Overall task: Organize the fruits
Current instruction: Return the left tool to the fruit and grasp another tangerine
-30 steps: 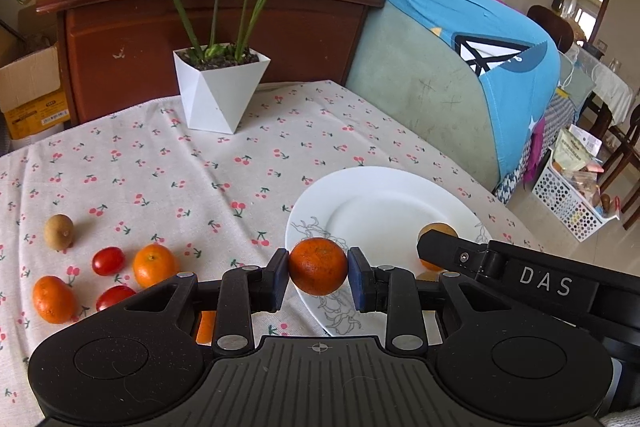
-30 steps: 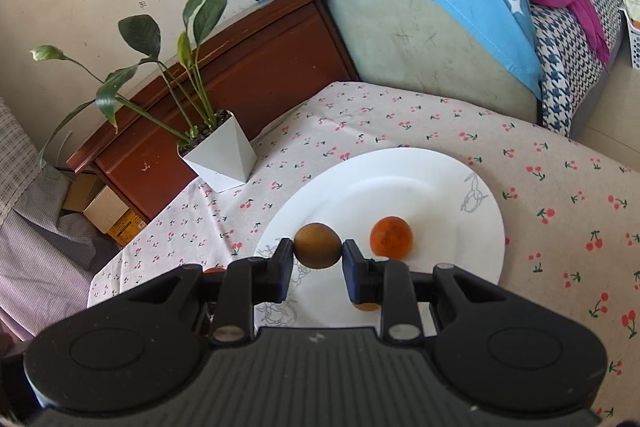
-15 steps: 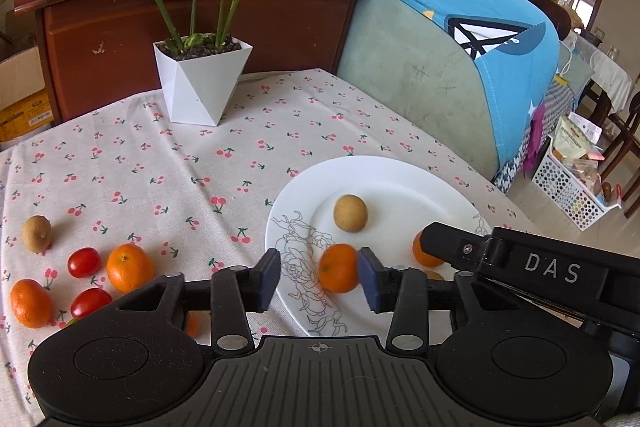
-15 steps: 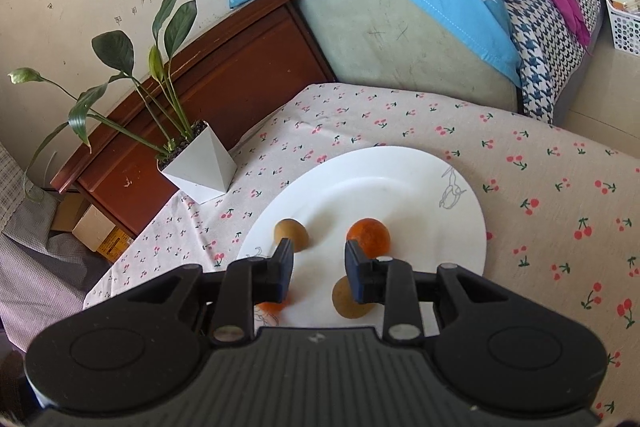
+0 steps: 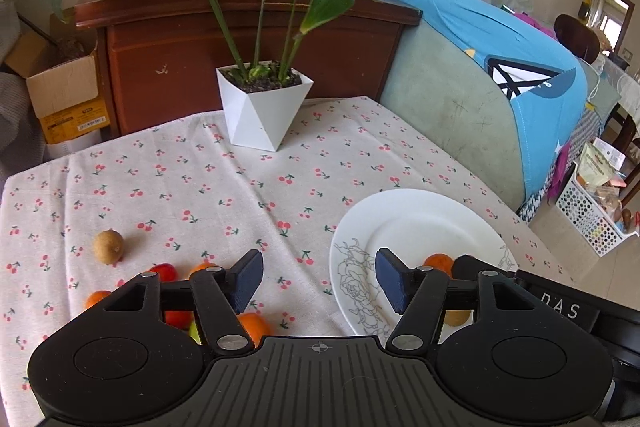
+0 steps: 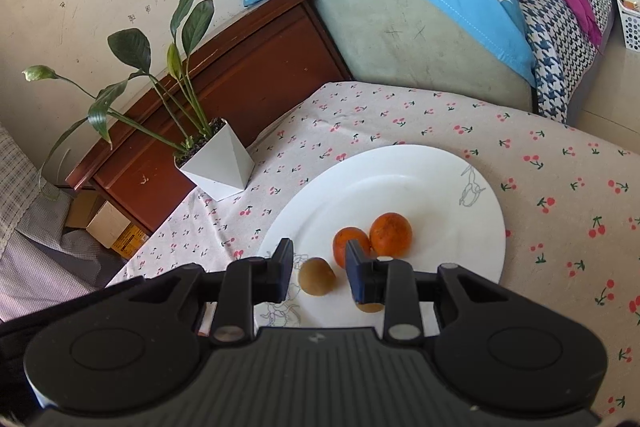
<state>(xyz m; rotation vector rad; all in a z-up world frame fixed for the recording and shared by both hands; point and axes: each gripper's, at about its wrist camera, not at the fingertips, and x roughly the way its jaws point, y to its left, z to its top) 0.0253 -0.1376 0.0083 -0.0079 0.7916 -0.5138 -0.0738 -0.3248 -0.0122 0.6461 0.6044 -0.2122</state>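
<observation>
Left gripper (image 5: 318, 281) has just opened wide, orange (image 6: 351, 247) dropped on plate (image 6: 400, 167); right gripper (image 6: 316, 269) narrow, empty; cloth (image 5: 200, 179) beyond is bare.

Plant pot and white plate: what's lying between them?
Nothing: only bare cherry-print tablecloth lies between the plant pot and the white plate, seen in both wrist views.

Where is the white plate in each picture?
Left wrist view: the plate is at lower right, partly behind the left gripper.
Right wrist view: the plate is in the middle, just beyond the right gripper.
Shared landmark: the white plant pot, farther back on the table in both.
</observation>
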